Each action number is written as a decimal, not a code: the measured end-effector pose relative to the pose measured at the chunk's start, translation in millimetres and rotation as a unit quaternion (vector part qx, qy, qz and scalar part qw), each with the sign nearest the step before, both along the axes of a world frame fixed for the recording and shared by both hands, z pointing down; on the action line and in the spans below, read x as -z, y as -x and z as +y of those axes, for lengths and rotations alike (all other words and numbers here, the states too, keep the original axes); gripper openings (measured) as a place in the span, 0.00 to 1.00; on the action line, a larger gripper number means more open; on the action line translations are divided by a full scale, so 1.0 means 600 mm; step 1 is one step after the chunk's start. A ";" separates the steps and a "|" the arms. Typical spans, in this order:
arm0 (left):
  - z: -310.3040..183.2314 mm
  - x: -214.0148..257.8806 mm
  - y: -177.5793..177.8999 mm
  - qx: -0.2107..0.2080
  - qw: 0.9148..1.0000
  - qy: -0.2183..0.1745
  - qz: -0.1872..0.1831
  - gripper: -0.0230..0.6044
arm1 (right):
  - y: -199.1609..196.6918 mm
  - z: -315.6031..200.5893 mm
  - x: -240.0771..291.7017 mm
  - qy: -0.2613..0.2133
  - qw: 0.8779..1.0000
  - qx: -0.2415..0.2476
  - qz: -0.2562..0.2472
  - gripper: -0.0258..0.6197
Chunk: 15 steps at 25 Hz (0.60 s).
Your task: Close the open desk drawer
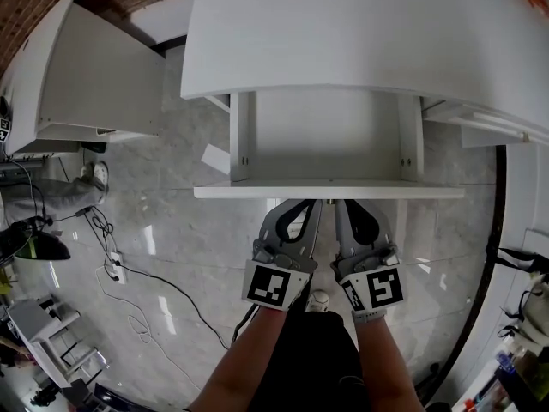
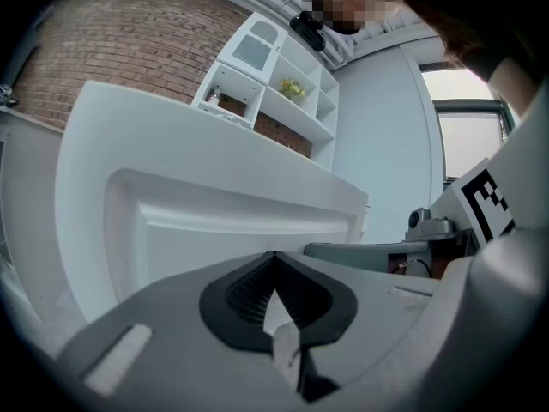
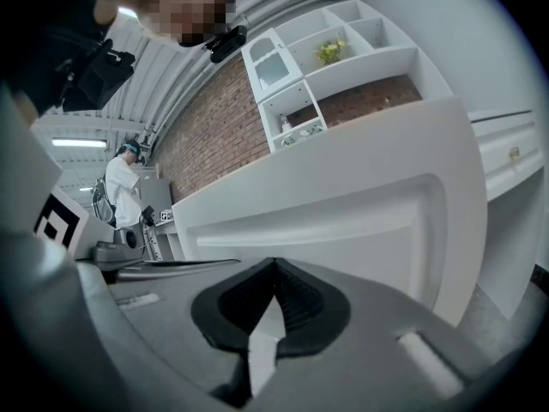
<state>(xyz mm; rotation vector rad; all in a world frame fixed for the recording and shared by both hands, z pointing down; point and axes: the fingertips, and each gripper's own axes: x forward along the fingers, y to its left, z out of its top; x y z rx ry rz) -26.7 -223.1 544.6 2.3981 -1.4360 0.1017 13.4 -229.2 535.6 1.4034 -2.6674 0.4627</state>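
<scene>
The white desk drawer point(image 1: 326, 136) stands pulled out from under the white desk top point(image 1: 360, 33), and it looks empty. Its recessed front panel point(image 1: 329, 191) faces me and fills both gripper views point(image 2: 223, 221) point(image 3: 343, 221). My left gripper point(image 1: 310, 206) and right gripper point(image 1: 343, 206) sit side by side, their tips up at the middle of that panel. Both are shut with nothing between the jaws, the tips meeting in the left gripper view point(image 2: 274, 256) and the right gripper view point(image 3: 274, 263). Whether the tips touch the panel is hidden under its edge.
A second white desk point(image 1: 94, 75) stands at the left. Cables and a power strip point(image 1: 116, 269) lie on the marble floor. A white wall shelf point(image 2: 274, 75) hangs on the brick wall behind. A person in white point(image 3: 124, 187) stands far off.
</scene>
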 end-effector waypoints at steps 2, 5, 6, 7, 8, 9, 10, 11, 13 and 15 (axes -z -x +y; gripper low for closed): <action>-0.009 0.000 0.000 -0.002 1.000 0.001 0.000 0.04 | 0.000 -0.009 -0.001 0.002 1.000 -0.002 -0.001 0.04; -0.024 0.000 0.001 -0.007 1.000 0.003 0.000 0.04 | 0.001 -0.024 -0.001 0.004 1.000 -0.009 -0.005 0.04; -0.029 0.000 0.003 -0.008 1.000 0.003 0.001 0.04 | 0.003 -0.028 -0.001 0.005 1.000 -0.012 -0.007 0.04; -0.033 0.000 0.005 -0.010 1.000 0.004 0.001 0.04 | 0.005 -0.033 -0.001 0.006 1.000 -0.015 -0.009 0.04; -0.037 0.000 0.007 -0.011 1.000 0.006 0.001 0.04 | 0.007 -0.037 -0.001 0.007 1.000 -0.017 -0.009 0.04; -0.041 -0.001 0.008 -0.013 1.000 0.008 0.001 0.04 | 0.009 -0.042 0.000 0.008 1.000 -0.019 -0.010 0.04; -0.045 0.000 0.008 -0.015 1.000 0.009 0.001 0.04 | 0.009 -0.047 0.000 0.009 1.000 -0.021 -0.010 0.04; -0.050 0.000 0.007 -0.017 1.000 0.009 0.001 0.04 | 0.008 -0.051 0.000 0.009 1.000 -0.023 -0.010 0.04; -0.059 0.000 0.004 -0.021 1.000 0.007 0.001 0.04 | 0.006 -0.059 -0.001 0.011 1.000 -0.026 -0.010 0.04; -0.068 0.001 0.002 -0.027 1.000 0.006 -0.002 0.04 | 0.006 -0.068 -0.002 0.012 0.999 -0.030 -0.012 0.04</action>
